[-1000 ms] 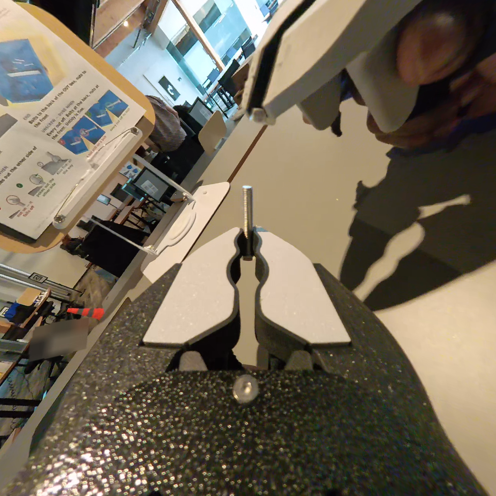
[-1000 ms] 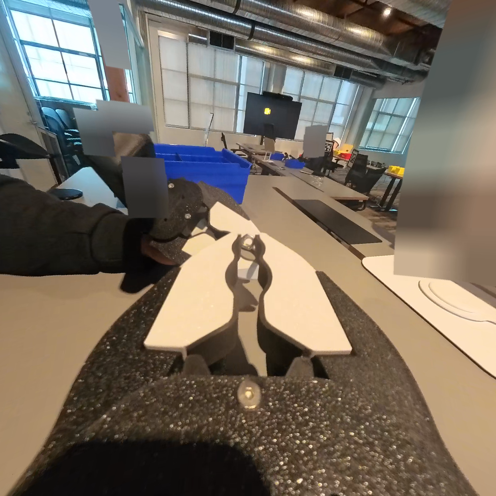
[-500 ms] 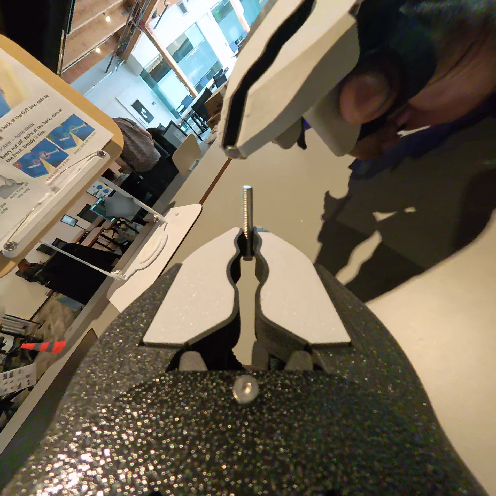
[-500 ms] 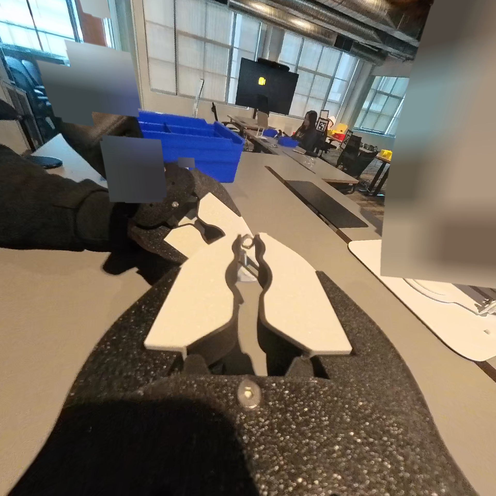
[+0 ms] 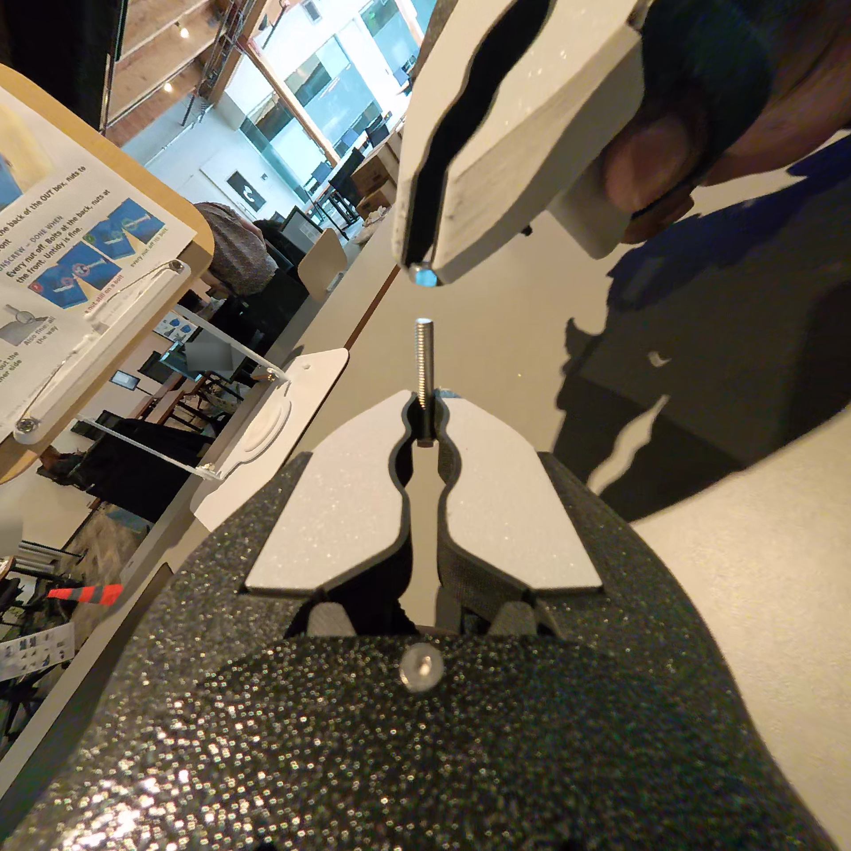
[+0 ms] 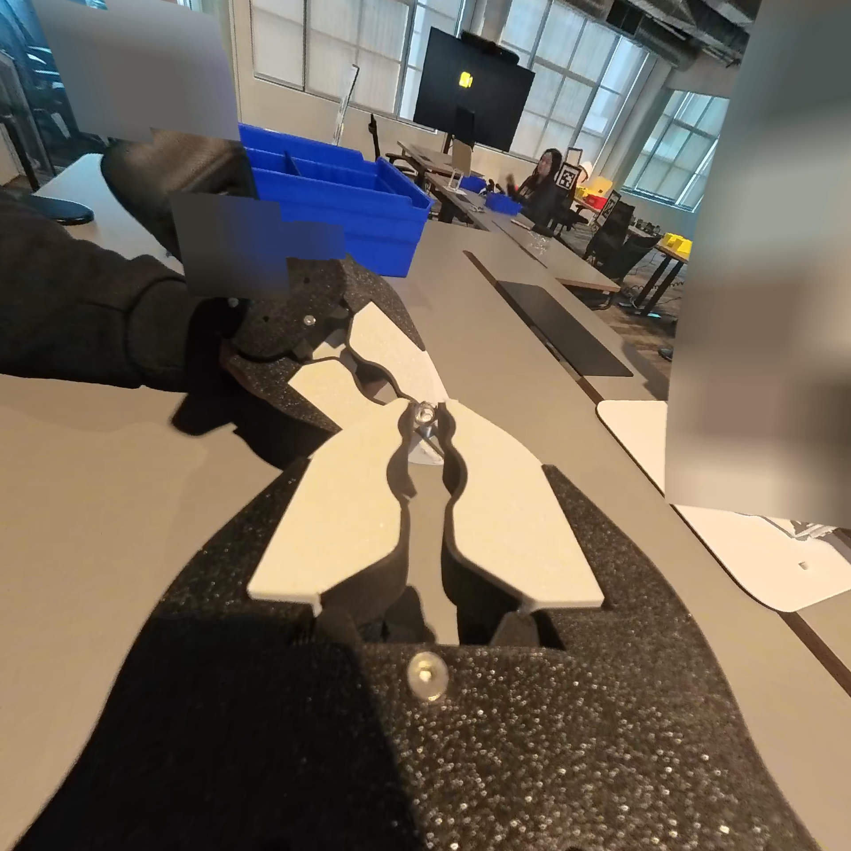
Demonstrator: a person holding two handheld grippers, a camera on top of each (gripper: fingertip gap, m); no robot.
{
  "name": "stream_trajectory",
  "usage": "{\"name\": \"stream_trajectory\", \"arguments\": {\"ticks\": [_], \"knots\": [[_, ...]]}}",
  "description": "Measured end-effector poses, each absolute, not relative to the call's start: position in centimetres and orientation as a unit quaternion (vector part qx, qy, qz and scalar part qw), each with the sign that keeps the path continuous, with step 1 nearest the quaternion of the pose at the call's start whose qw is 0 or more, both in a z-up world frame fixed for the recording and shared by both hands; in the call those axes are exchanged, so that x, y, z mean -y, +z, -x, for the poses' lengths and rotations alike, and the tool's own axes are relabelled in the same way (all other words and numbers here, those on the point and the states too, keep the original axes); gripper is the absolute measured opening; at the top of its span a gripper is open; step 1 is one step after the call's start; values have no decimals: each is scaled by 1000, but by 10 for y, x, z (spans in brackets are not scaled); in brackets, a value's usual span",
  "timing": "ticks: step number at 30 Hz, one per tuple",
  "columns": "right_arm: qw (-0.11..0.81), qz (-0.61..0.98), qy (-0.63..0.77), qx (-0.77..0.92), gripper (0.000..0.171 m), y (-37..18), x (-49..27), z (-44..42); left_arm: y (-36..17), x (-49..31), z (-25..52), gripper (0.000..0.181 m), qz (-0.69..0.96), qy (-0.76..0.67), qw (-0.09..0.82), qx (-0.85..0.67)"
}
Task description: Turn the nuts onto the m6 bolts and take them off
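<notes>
My left gripper [image 5: 426, 405] is shut on a silver threaded bolt [image 5: 424, 359] that sticks straight out past its fingertips. My right gripper [image 6: 424, 410] is shut on a small silver nut [image 6: 422, 411] at its tips. In the left wrist view the right gripper [image 5: 421, 271] comes down from above with the nut [image 5: 423, 276] a short gap from the bolt's free end, nearly in line with it. In the right wrist view the left gripper [image 6: 430, 400] comes in from the upper left, its tips just behind the nut, and a dark sleeve [image 6: 83, 317] holds it.
A grey table [image 6: 115, 483] lies under both grippers. A blue divided bin [image 6: 331, 207] stands at the back left. A white stand base [image 5: 276, 414] [image 6: 718, 548] with an instruction sheet on a wooden board [image 5: 83, 258] stands beside it. A black mat [image 6: 562, 327] lies farther back. Left tips to right tips: about 6 centimetres. My left gripper's tips are some 25 centimetres from the white stand base [image 6: 718, 548]. Look for it in the left wrist view [image 5: 326, 388] too.
My right gripper with the nut has moved down and closer to the bolt's tip. The left gripper holds the bolt the same way. The two grippers have come closer together.
</notes>
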State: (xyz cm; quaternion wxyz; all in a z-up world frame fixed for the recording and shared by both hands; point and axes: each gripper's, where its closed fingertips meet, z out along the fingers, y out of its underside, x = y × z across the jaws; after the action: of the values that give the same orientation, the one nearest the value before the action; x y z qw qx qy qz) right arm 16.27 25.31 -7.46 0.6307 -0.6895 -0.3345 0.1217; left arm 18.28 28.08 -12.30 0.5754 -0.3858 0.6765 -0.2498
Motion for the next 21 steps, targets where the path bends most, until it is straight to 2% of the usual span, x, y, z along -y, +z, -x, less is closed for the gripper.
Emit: {"name": "stream_trajectory", "arguments": {"ticks": [21], "knots": [[616, 698, 119, 344, 9, -83, -254, -156, -123, -275, -185, 5, 372, -247, 576, -685]]}}
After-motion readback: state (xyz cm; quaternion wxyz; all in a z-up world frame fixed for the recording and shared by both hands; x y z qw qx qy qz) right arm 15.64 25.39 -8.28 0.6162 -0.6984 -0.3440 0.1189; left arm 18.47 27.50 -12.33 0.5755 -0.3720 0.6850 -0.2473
